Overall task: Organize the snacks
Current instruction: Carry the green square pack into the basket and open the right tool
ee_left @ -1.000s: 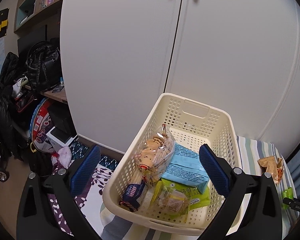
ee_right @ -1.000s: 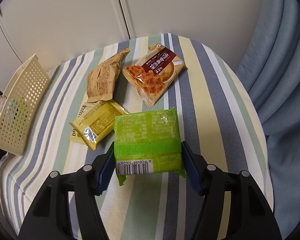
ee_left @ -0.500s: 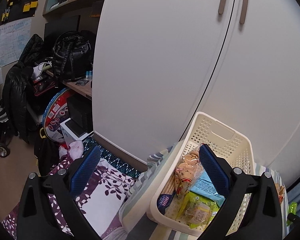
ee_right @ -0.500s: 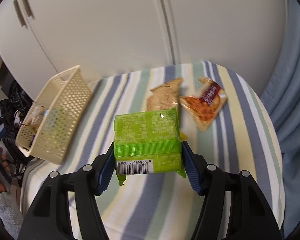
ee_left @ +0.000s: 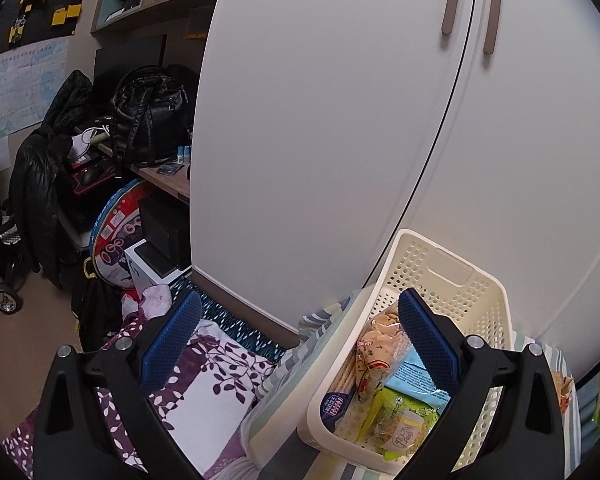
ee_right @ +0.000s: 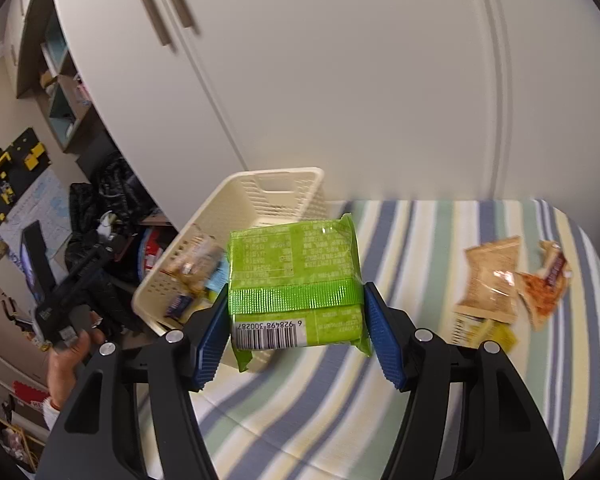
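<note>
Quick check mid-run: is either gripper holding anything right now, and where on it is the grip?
The right gripper holds the green snack packet, pads pressed on its two side edges near the barcode end. The left gripper is open and empty.

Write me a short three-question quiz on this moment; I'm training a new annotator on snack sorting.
1. True or false: the right tool is shut on a green packet.
2. Multiple choice: where are the packets not yet sorted? A) on the striped cloth B) on the floor C) on a shelf
3. Fill in: the left tool is open and holds ____.

Key
1. True: both blue pads press the packet's sides.
2. A: a tan packet, a red one and a yellow one lie there, apart from the cream basket.
3. Nothing.
</note>
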`<state>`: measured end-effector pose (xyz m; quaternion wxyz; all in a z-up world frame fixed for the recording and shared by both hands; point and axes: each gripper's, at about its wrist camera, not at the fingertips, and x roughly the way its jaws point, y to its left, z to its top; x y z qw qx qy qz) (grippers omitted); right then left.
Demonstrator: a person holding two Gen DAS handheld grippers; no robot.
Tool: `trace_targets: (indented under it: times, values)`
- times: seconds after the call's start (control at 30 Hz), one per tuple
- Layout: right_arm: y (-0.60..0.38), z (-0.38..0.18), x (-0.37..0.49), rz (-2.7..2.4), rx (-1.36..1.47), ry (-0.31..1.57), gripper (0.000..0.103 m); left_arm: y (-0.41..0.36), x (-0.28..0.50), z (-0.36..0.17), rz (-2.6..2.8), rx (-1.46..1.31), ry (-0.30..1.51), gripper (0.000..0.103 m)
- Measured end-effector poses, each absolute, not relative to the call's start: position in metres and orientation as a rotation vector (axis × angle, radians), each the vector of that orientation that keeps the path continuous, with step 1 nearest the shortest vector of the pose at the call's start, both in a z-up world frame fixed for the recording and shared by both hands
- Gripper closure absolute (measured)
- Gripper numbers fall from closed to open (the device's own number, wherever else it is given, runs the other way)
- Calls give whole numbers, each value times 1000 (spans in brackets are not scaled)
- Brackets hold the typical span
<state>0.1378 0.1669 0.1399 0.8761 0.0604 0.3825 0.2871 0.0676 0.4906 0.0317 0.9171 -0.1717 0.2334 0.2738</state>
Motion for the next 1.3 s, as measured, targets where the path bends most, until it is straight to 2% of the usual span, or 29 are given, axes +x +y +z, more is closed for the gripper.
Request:
trace_targets:
  times: [0.53,1.2,1.3]
  values:
    - [259,147,139,711,88,784,39,491,65,27,564,-363,476,3]
    - [289,134,146,712,78,823,38,496,63,24,568,-390,473,3]
    - [290,133,147,713,83,825,34,496,64,24,569,-390,473,3]
